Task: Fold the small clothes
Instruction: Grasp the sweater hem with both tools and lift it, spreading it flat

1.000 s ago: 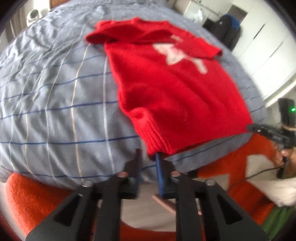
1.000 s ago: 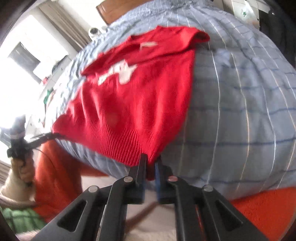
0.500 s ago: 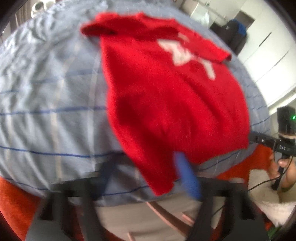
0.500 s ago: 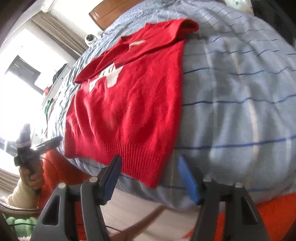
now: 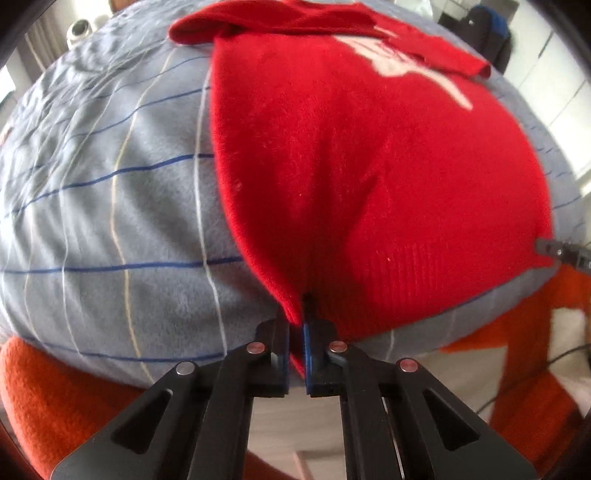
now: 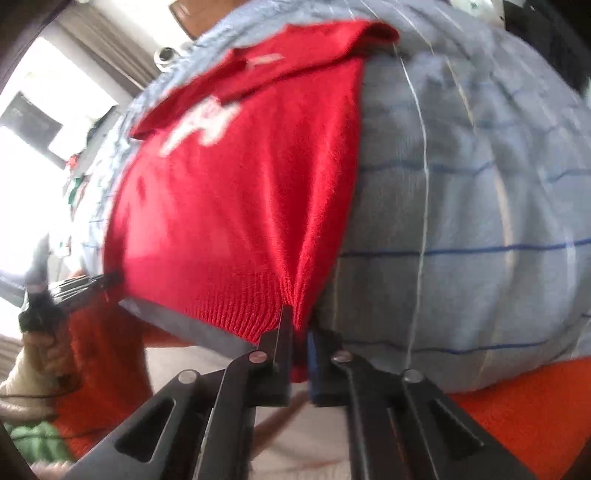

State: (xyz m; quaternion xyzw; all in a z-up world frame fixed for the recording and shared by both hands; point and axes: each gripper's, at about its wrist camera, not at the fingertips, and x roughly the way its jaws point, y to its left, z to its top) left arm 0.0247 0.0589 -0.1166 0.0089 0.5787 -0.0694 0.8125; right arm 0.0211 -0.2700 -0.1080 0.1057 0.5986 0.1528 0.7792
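Observation:
A red knitted sweater (image 5: 369,166) with a white motif lies flat, front up, on a blue-grey striped bed cover (image 5: 110,184). My left gripper (image 5: 295,328) is shut on the hem at the sweater's near left corner, and the cloth puckers up from the pinch. In the right wrist view the sweater (image 6: 240,203) fills the left half, and my right gripper (image 6: 301,332) is shut on the ribbed hem at its near right corner. Each view shows the other gripper at the opposite hem corner: the right gripper (image 5: 561,253), and the left gripper (image 6: 85,284) held by a hand (image 6: 44,354).
Orange fabric (image 5: 55,387) lies below the bed's near edge. White cupboards (image 5: 561,74) and a dark bag (image 5: 491,33) stand beyond the bed. In the right wrist view there are a bright window (image 6: 33,122), a wooden headboard (image 6: 192,18) and a cable by the hand.
The left gripper went from slightly open beside the hem to shut on it. The right gripper let go, opened wide, then shut on the hem again. Both views sit closer to the sweater.

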